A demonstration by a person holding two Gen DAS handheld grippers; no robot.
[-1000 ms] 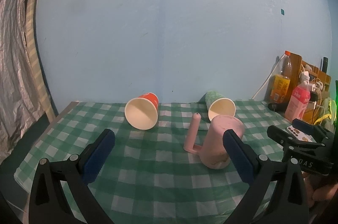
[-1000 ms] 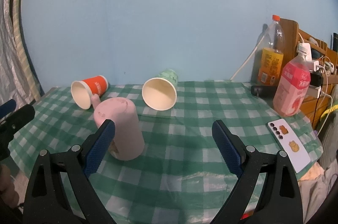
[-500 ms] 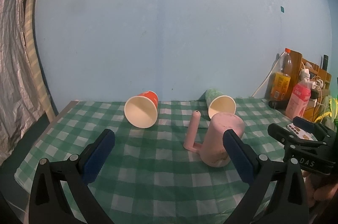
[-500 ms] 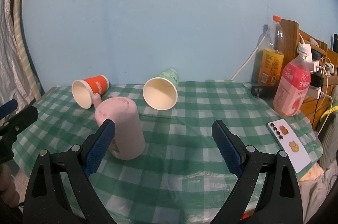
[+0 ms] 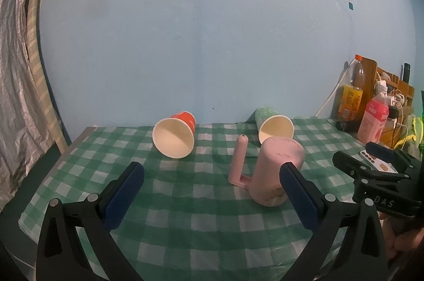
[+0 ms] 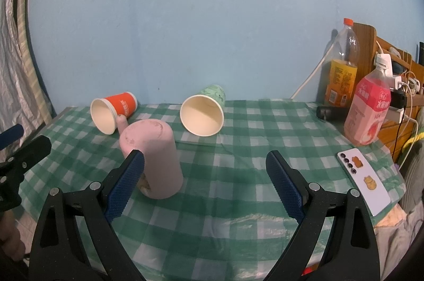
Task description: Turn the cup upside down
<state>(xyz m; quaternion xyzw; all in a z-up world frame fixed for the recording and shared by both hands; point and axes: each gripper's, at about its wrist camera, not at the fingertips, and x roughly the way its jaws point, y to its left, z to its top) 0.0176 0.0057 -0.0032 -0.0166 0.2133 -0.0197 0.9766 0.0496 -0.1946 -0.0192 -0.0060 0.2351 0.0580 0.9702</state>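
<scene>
Three cups sit on the green-and-white checked counter (image 5: 185, 204): a pink plastic mug with a straight stick handle (image 5: 275, 172), an orange paper cup (image 5: 176, 136) and a green paper cup (image 5: 273, 126). The pink mug stands mouth down with its base up, just ahead of the left gripper (image 5: 212, 196), which hangs released with its blue pads spread and nothing between them. Over the last second the mug, seen from the left wrist, has drawn a little smaller and farther off, so that gripper appears to be backing away. By my reading the mug's flip is done, and both paper cups, lying on their sides with mouths toward the cameras, are yet to be turned if the task covers them.

From the right wrist, the right gripper (image 6: 206, 185) is likewise spread and empty, the mug (image 6: 153, 159) just beyond its left pad and the green cup (image 6: 204, 114) ahead between its fingers. This view alone shows a white phone (image 6: 363, 185) lying near the counter's right edge, with the pink drink bottle (image 6: 368, 114) and the orange drink bottle (image 6: 341, 74) seen large beside it. Only the left view shows the mug's handle whole, upright beside the body; from the right it is mostly hidden behind the mug, near the orange cup (image 6: 114, 111).
</scene>
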